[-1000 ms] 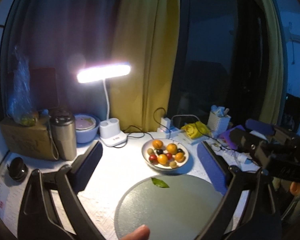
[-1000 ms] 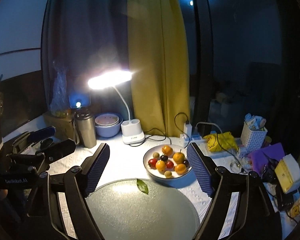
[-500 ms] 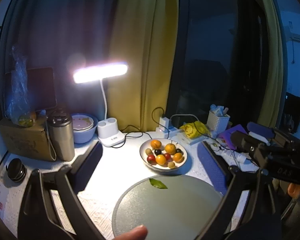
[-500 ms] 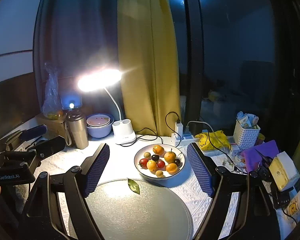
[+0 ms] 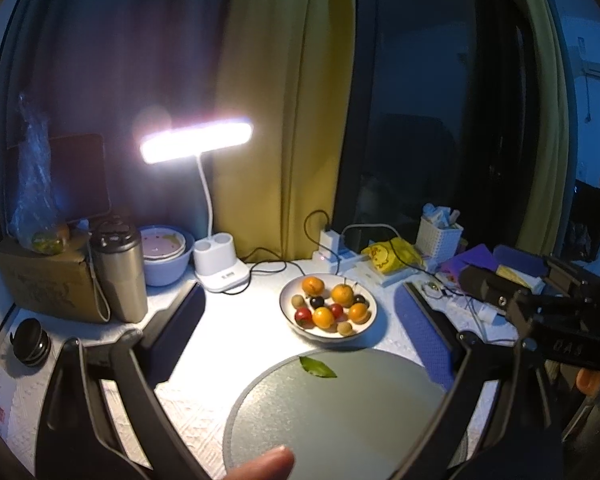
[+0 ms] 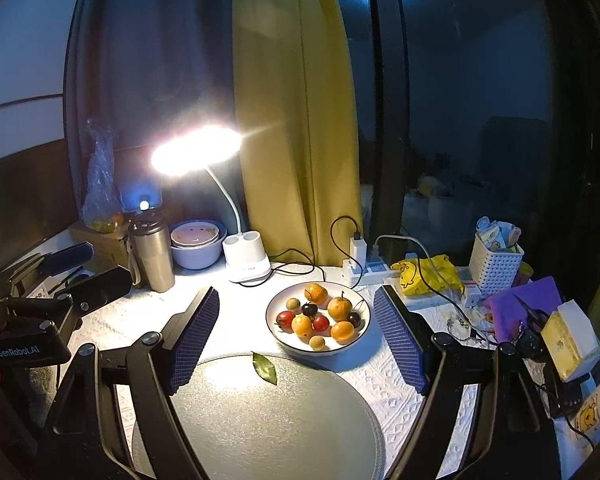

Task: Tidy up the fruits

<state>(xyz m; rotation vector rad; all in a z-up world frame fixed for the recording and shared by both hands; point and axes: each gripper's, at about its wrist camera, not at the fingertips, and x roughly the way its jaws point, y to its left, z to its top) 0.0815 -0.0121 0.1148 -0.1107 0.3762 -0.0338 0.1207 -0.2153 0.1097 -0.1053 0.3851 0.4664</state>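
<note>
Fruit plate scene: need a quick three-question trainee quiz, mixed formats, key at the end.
1. True or false: every fruit is in the white plate, none on the round grey mat.
2. What lies on the mat's far edge? A) green leaf B) cherry C) spoon
3. Fill in: the right gripper and the left gripper both stand ____, holding nothing.

Key: 1 true; 2 A; 3 open
</note>
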